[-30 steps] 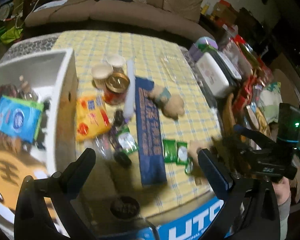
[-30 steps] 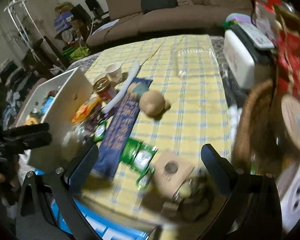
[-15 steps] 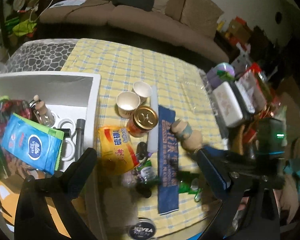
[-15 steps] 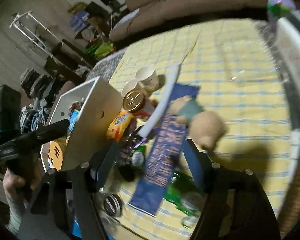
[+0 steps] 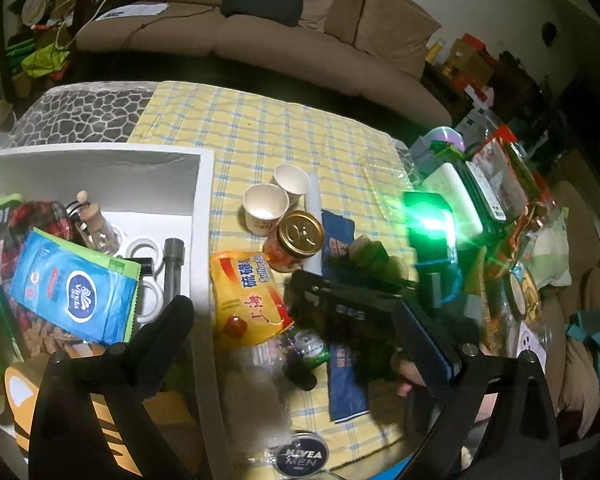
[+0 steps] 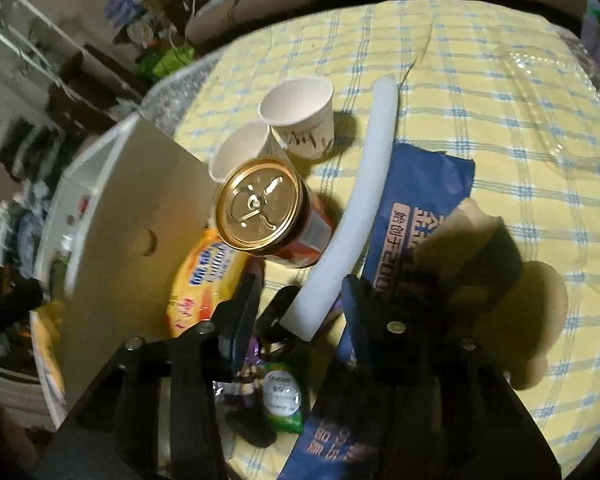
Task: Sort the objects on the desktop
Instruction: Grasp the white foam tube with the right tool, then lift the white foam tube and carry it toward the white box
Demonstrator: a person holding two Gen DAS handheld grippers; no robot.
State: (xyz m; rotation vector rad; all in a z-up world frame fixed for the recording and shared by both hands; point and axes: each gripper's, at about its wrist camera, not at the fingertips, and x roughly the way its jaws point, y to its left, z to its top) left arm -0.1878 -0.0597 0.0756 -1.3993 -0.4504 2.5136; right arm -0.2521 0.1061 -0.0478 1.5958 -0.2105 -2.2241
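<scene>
- Two grippers over a yellow checked tablecloth (image 5: 260,136) strewn with small items.
- Right gripper (image 6: 300,304): jaws closing, straddling the near end of a white foam tube (image 6: 364,184); pads not seen pressing on it. Also visible from the left wrist view (image 5: 340,300), dark and blurred.
- Tube lies lengthwise across the cloth, its lower part resting over a blue packet (image 6: 416,220).
- Just left of the tube: a gold-lidded can (image 6: 260,212), upright, and two paper cups (image 6: 300,120) behind it, touching each other.
- Yellow soap packet (image 5: 248,292) sits beside the can, against the outer wall of a white storage box (image 5: 202,216).
- Left gripper (image 5: 296,336): jaws wide apart, nothing between them, hanging over the box edge and the near part of the table.
- Box contents include a blue tissue pack (image 5: 76,284), a small corked bottle (image 5: 96,220) and white tape rolls (image 5: 140,248).
- Round Nivea tin (image 5: 302,458) at the near table edge.
- Brown plush toy (image 6: 500,256) lies right of the blue packet, partly in shadow.
</scene>
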